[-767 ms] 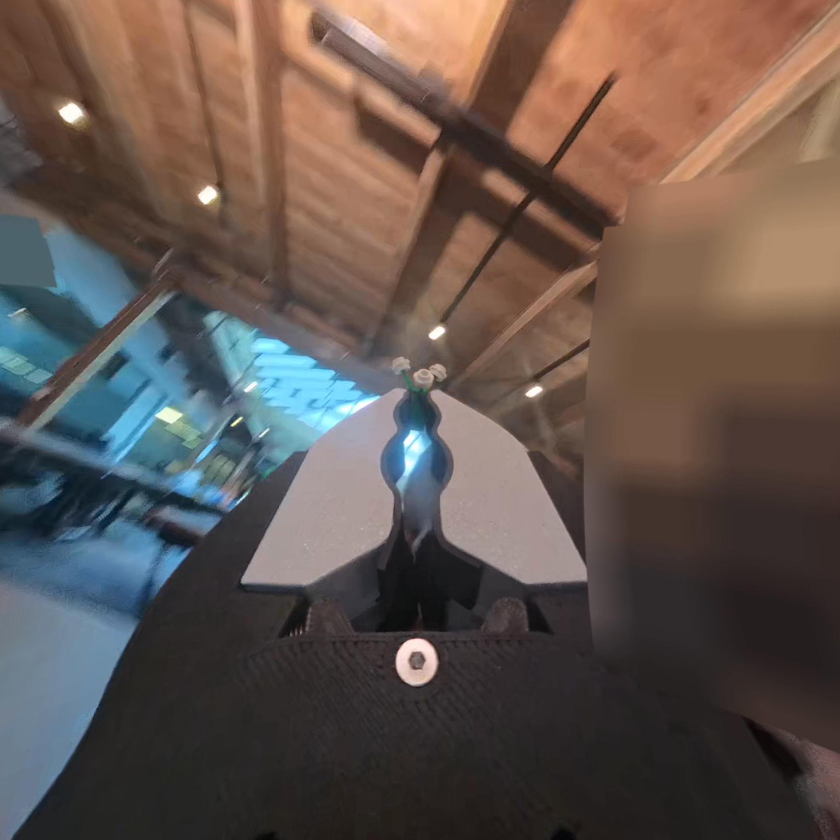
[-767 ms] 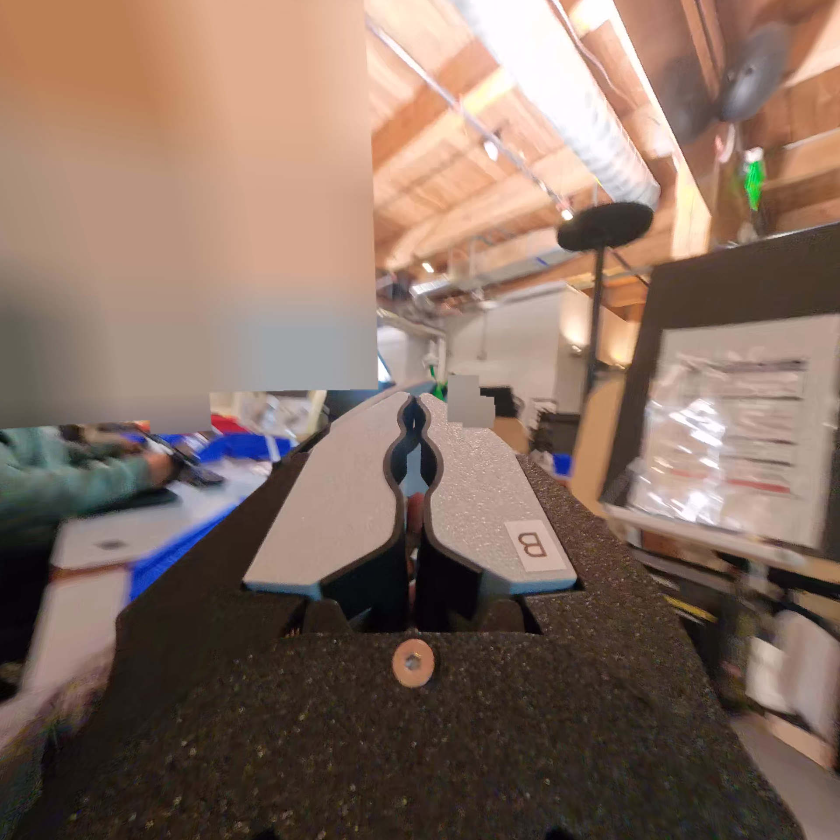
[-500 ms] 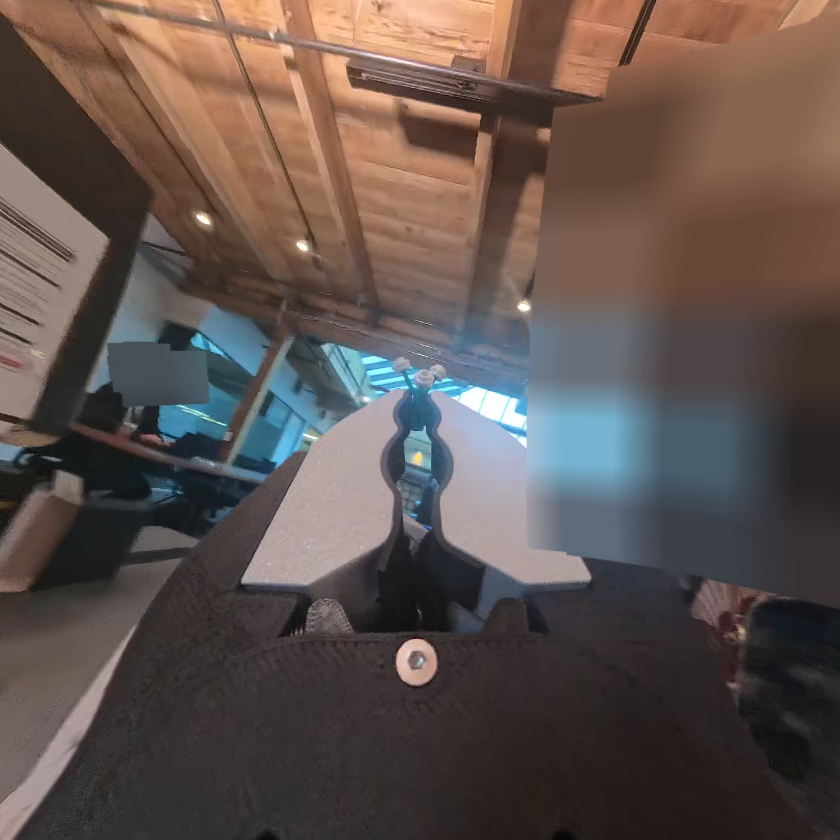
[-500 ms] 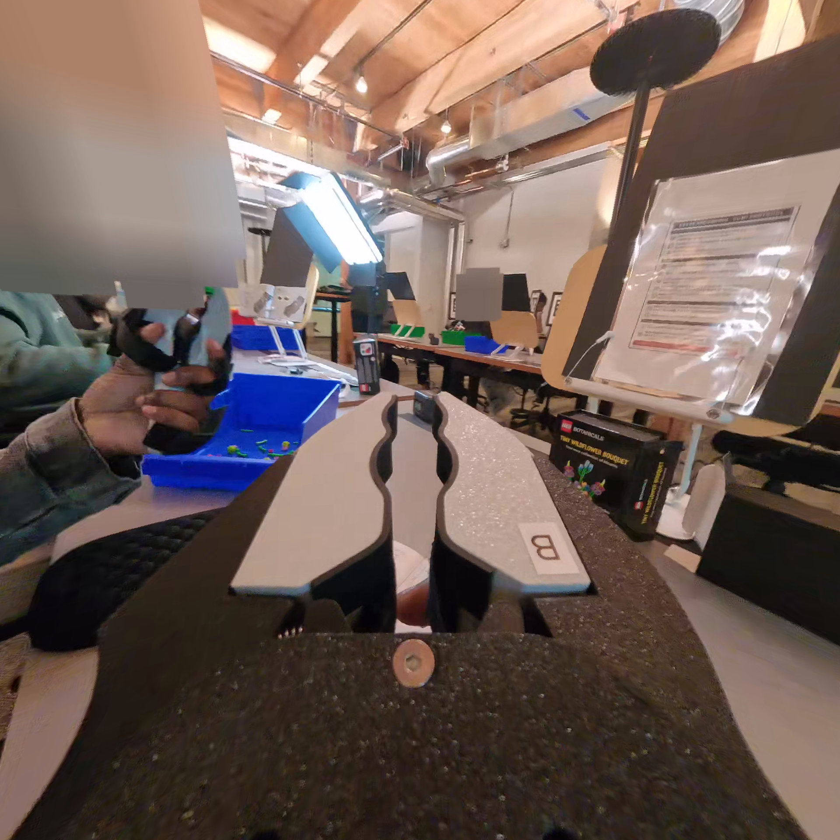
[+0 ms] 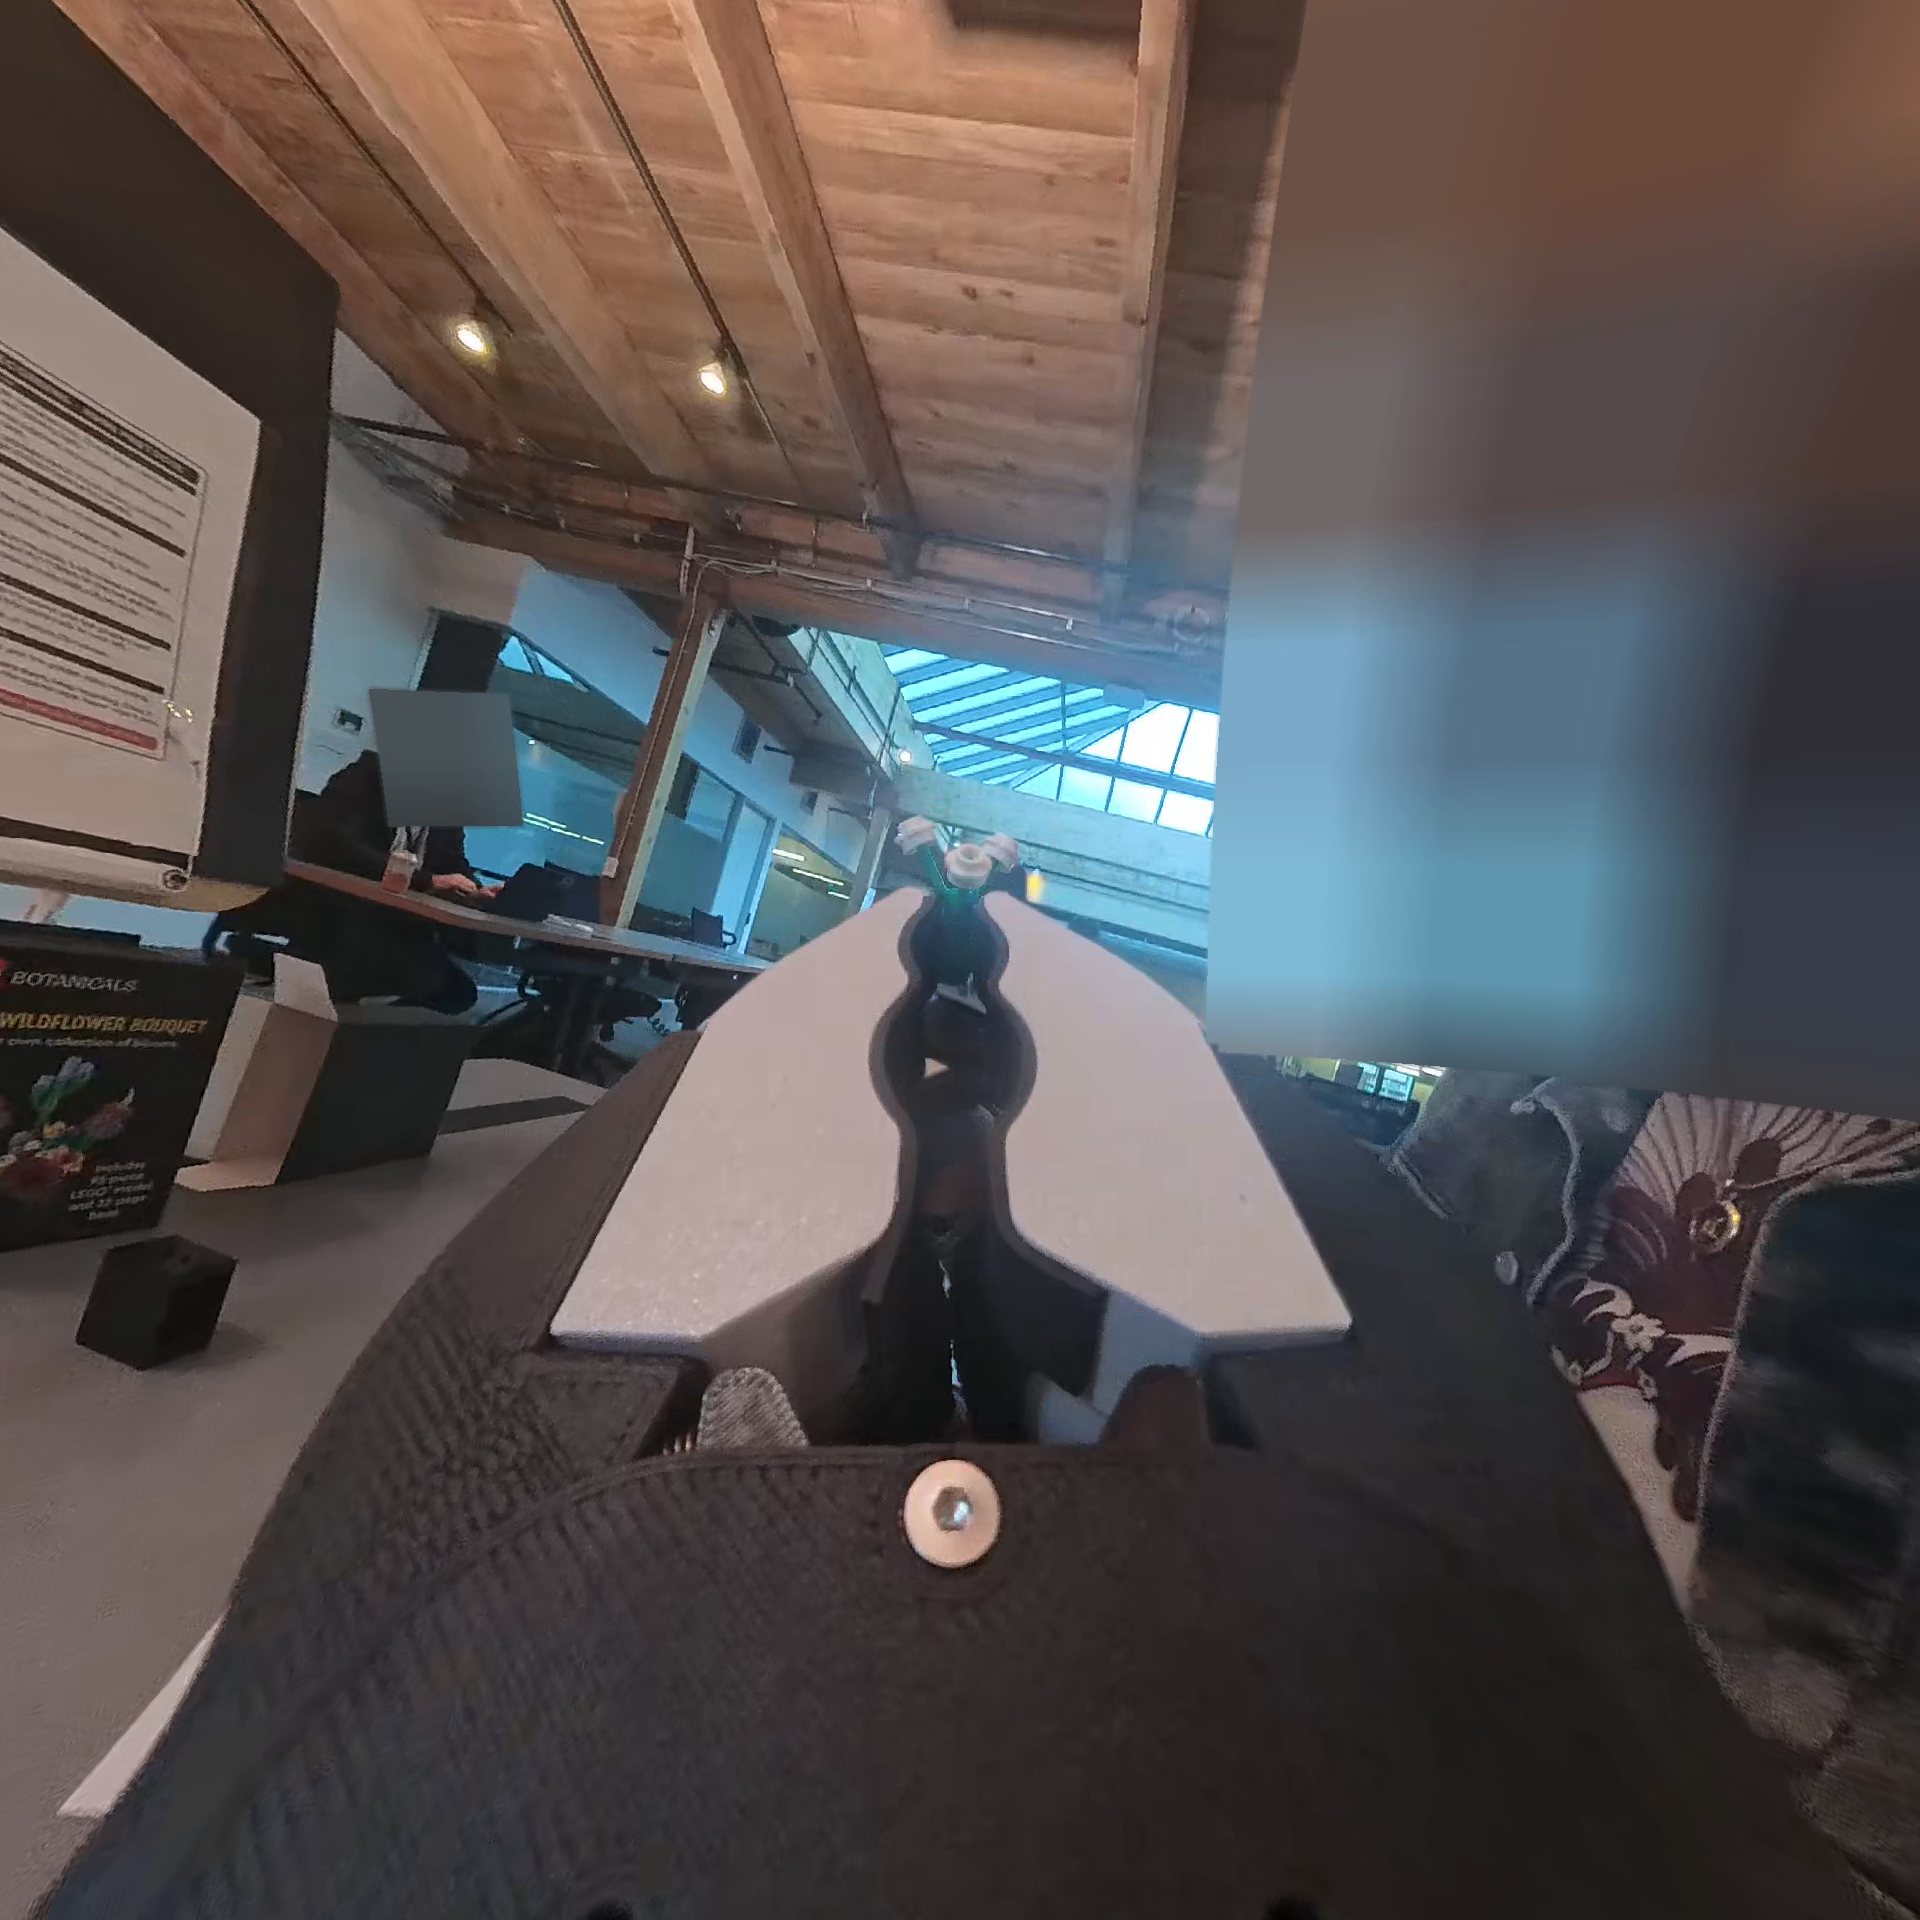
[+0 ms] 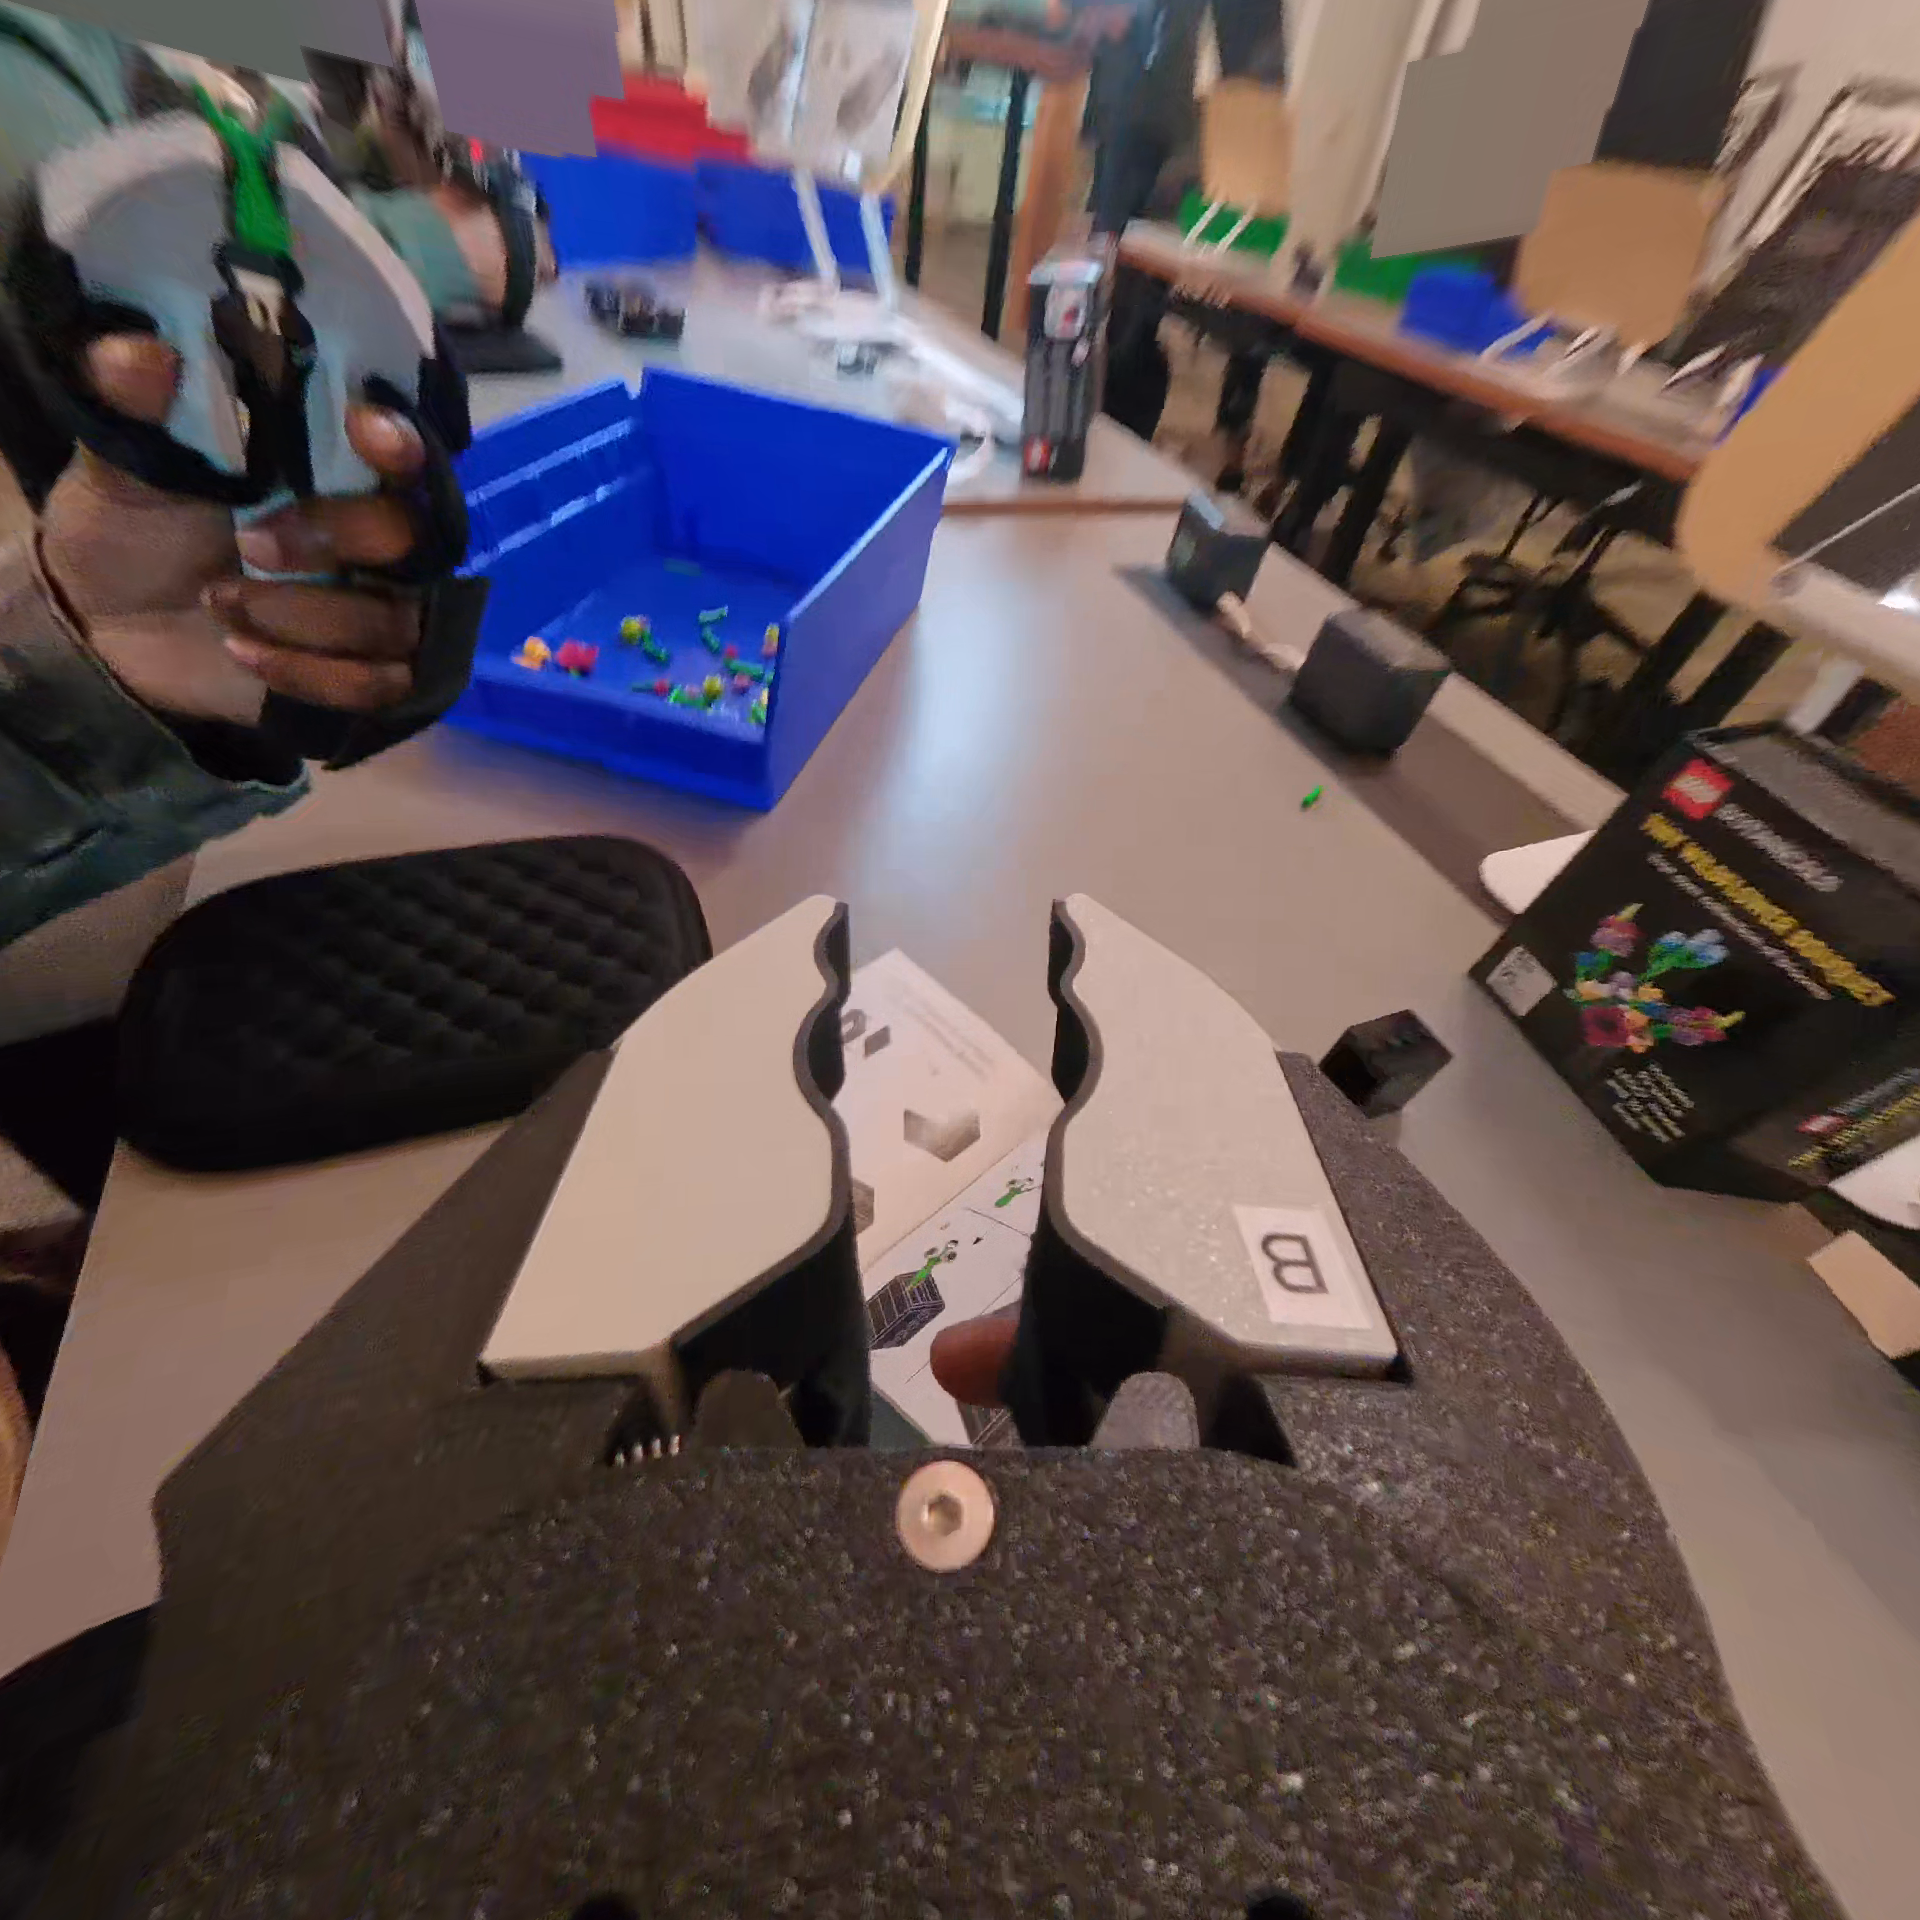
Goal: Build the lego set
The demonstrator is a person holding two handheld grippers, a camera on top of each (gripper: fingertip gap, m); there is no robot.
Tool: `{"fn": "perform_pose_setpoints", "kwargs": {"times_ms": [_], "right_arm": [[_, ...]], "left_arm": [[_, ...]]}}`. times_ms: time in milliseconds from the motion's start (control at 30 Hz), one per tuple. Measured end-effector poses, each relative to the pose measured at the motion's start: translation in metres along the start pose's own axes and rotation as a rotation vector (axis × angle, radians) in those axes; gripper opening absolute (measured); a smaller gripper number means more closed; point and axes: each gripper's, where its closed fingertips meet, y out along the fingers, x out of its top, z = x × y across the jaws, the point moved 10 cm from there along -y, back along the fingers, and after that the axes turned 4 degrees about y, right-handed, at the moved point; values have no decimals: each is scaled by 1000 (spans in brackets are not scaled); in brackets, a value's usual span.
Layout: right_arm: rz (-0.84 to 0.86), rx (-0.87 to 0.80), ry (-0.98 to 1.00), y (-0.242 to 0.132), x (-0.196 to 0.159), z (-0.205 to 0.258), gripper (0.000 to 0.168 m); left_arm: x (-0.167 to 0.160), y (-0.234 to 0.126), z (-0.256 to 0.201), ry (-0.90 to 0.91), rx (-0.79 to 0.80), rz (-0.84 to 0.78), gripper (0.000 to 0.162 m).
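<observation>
My left gripper (image 5: 954, 902) is shut on a small green lego stem with white flower buds (image 5: 961, 862), held up in the air and pointing upward. It also shows in the right wrist view (image 6: 244, 156) at top left, raised in a hand, with the green stem (image 6: 249, 197) between its fingers. My right gripper (image 6: 945, 920) is open and empty, low over the grey table (image 6: 1039, 727), above an open instruction booklet (image 6: 935, 1101). A blue bin (image 6: 707, 561) with several small coloured lego pieces stands beyond it to the left.
A black lego box (image 6: 1704, 977) stands at the right, also seen in the left wrist view (image 5: 94, 1101). A black quilted pad (image 6: 395, 987) lies at the left. Small black cubes (image 6: 1387, 1060) (image 5: 156, 1299) and a loose green piece (image 6: 1311, 798) sit on the table. Other tables and people are behind.
My right gripper tilted down from the ceiling to the table and opened wide. My left gripper kept hold of the flower stem and swung round toward the room.
</observation>
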Motion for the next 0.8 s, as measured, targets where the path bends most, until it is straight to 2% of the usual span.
{"fn": "perform_pose_setpoints", "kwargs": {"times_ms": [33, 267, 400, 600, 800], "right_arm": [[44, 16, 1, 9, 4, -4, 37], [267, 78, 88, 89, 39, -53, 39], [441, 24, 166, 153, 52, -102, 39], [689, -87, 309, 246, 30, -165, 38], [800, -229, 374, 299, 16, -206, 33]], "left_arm": [[-1, 2, 0, 9, -2, 8, 6], [-3, 0, 2, 79, 47, 64, 6], [-5, 0, 0, 131, 75, 92, 6], [-9, 1, 1, 173, 77, 138, 6], [-6, -6, 5, 174, 86, 108, 6]]}}
